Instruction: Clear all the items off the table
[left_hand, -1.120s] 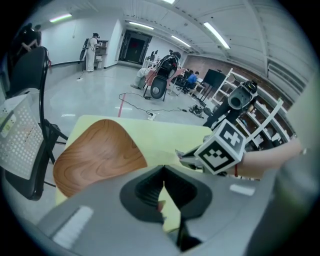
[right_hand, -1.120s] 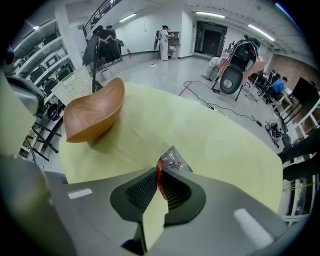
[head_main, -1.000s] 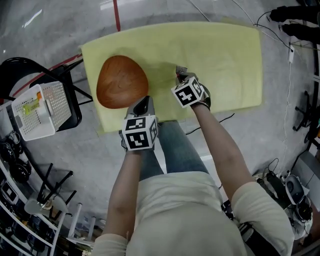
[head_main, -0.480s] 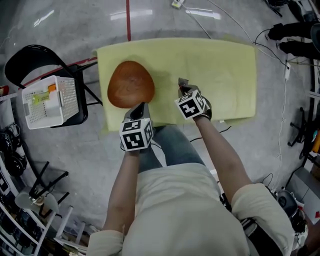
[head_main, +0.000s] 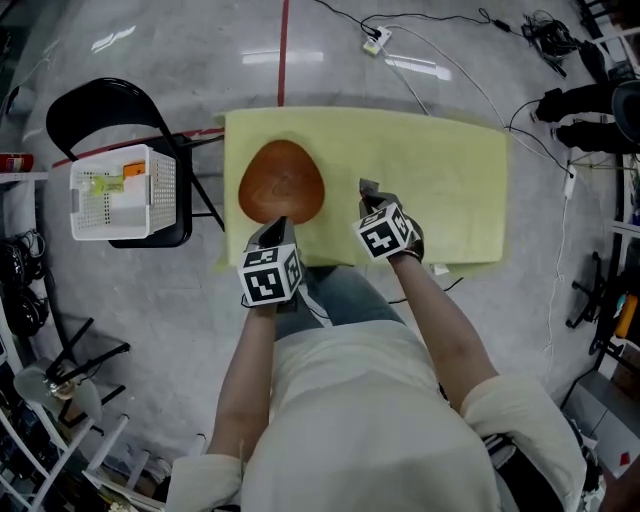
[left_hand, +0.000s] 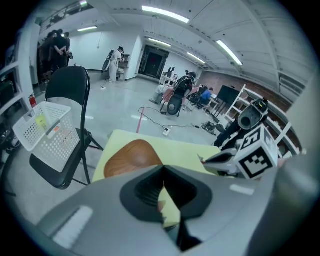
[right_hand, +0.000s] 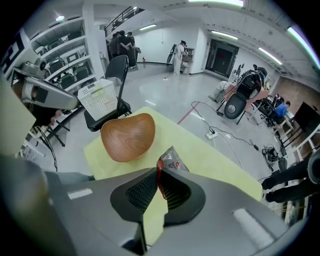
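A yellow cloth covers the table (head_main: 440, 170). On its left part lies a brown wooden bowl (head_main: 283, 180), also seen in the left gripper view (left_hand: 131, 156) and the right gripper view (right_hand: 127, 136). My right gripper (head_main: 368, 192) is shut on a small silver and red packet (right_hand: 171, 160), held above the table's near middle. My left gripper (head_main: 272, 230) hangs shut over the bowl's near edge, and I see nothing between its jaws (left_hand: 162, 172).
A white plastic basket (head_main: 122, 190) with a few items sits on a black folding chair (head_main: 95, 105) left of the table. Cables and a power strip (head_main: 377, 38) lie on the floor beyond it. A person's legs are against the near table edge.
Both grippers have risen above the table, the right one still carrying the packet. The head camera has also pulled back, so the table looks smaller.
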